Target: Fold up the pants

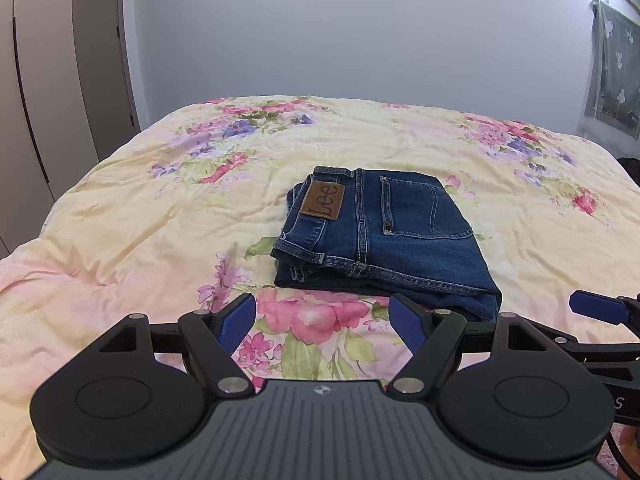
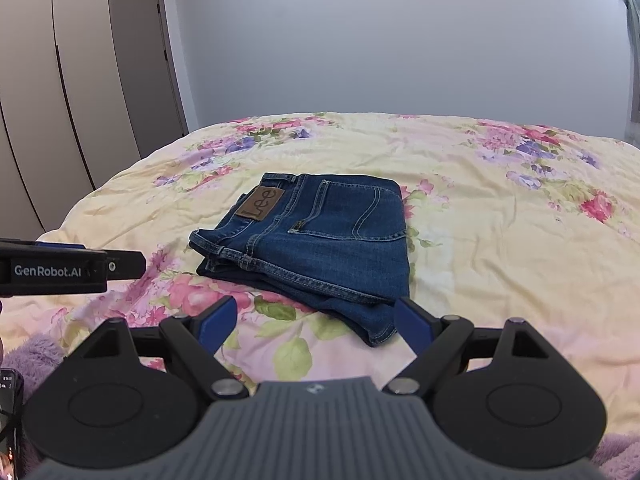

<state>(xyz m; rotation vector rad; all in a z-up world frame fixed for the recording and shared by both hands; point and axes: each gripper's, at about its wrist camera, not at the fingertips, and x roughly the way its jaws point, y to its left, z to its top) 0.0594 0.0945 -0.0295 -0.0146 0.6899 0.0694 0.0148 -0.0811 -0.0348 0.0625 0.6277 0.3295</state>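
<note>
The blue jeans (image 1: 384,236) lie folded into a compact stack on the flowered bedspread (image 1: 160,208), back pocket and brown Lee patch facing up. They also show in the right wrist view (image 2: 316,248). My left gripper (image 1: 322,320) is open and empty, hovering just short of the stack's near edge. My right gripper (image 2: 316,324) is open and empty, just short of the stack's near right corner. The right gripper's blue finger (image 1: 596,307) shows at the right edge of the left wrist view. The left gripper's side (image 2: 60,268) shows at the left of the right wrist view.
The bed fills the foreground, with a plain wall (image 1: 340,32) behind it. Wardrobe doors (image 1: 48,80) stand at the left and a door (image 2: 148,64) beyond them. A curtain (image 1: 612,68) hangs at the right. A purple fuzzy cloth (image 2: 36,352) lies at the near left.
</note>
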